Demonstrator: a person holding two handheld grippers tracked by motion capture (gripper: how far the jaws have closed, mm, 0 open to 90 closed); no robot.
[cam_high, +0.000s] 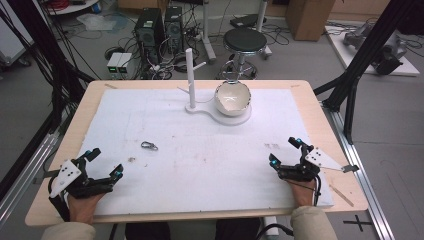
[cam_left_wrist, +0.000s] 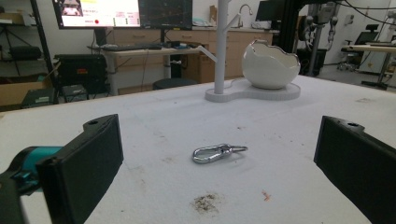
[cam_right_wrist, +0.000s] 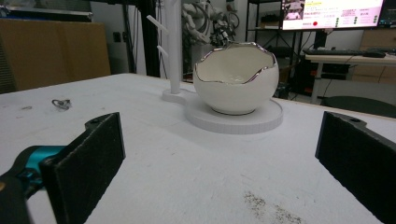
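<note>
A small silver metal snap clip (cam_high: 149, 146) lies left of centre on the white foam-topped worktop (cam_high: 210, 165), the left gripper (cam_high: 102, 170) and right gripper (cam_high: 285, 152) waiting with jaws released at the lower corners; a low, centred approach looks wisest.

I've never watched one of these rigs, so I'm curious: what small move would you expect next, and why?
Probably the left gripper eases forward toward the metal clip. Its jaws stand wide open and empty, and the clip lies loose on the white mat just ahead of them. The right gripper, also open, sits farther from it.
</note>
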